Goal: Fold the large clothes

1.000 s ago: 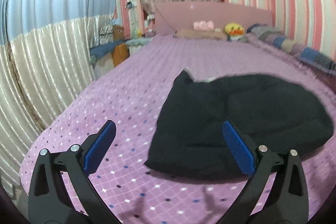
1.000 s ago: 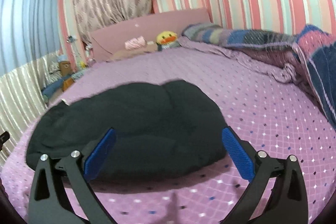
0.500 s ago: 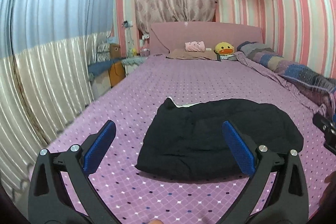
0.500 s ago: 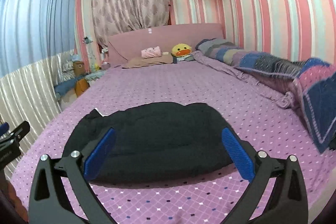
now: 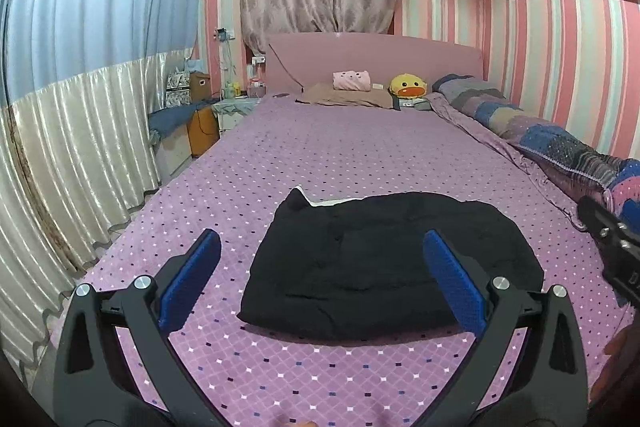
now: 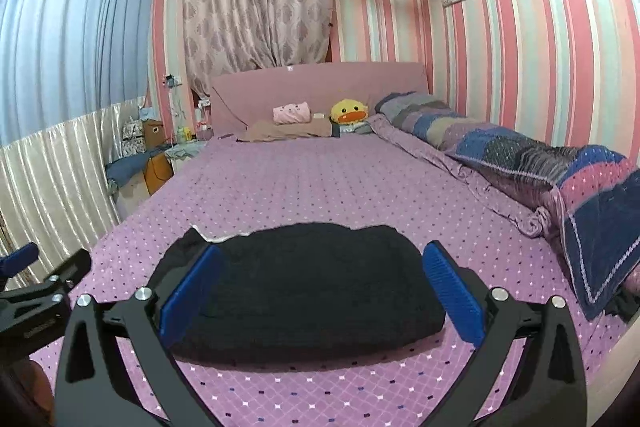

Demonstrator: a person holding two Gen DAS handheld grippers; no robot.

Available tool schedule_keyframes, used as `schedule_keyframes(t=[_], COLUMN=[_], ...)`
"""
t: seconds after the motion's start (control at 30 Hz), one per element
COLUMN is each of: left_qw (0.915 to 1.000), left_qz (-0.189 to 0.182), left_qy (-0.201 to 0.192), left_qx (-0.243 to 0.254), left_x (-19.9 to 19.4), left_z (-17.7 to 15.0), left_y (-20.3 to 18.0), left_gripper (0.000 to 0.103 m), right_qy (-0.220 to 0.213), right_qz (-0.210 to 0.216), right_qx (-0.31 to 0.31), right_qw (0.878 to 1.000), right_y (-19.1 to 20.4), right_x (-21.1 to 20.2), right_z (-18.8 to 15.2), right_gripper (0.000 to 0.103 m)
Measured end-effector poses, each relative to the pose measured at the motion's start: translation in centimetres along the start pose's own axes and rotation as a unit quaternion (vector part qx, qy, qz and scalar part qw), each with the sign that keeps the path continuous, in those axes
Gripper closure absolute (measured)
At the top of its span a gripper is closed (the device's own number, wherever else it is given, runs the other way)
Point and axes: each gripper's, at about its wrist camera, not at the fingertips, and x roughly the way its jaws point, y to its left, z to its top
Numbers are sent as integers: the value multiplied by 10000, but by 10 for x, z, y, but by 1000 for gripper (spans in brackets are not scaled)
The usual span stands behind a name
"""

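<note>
Two tongs hang over the near end of the bed point(image 5: 360, 155), both spread wide apart and gripping nothing. Ahead of the left tongs point(image 5: 322, 277), and reaching past their right blue pad, lies the folded black garment point(image 5: 384, 259), a thick dark bundle resting flat on the purple dotted bedspread. From the right tongs point(image 6: 320, 289) the same black garment point(image 6: 316, 283) sits straight ahead, between the two blue pads, with a strip of white showing at its far edge. Far beyond both tongs, at the pink headboard point(image 6: 320, 87), sit a pink pillow point(image 6: 291, 113) and a yellow duck plush point(image 6: 349, 111). Off to the right of the tongs a patchwork quilt point(image 6: 520, 155) is heaped along the striped wall.
</note>
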Motion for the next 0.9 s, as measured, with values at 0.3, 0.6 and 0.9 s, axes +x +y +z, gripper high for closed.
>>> schedule_keyframes(t=[0.3,0.6,0.9], left_qw=[10000,9997,9989], left_qz=[39,96,149], left_qy=[75,236,431], left_qx=[-8,-29,66], left_x=[7,13,26], left_z=[10,11,7], left_y=[-1,1,-7], left_gripper=[3,3,3], right_qy=[106,336,438], right_qz=[16,84,60], right_qx=[15,-8,5], right_qw=[9999,9994,9990], right_y=[3,3,-2], right_x=[18,30,38], right_z=[6,3,-2], right_gripper=[2,2,2])
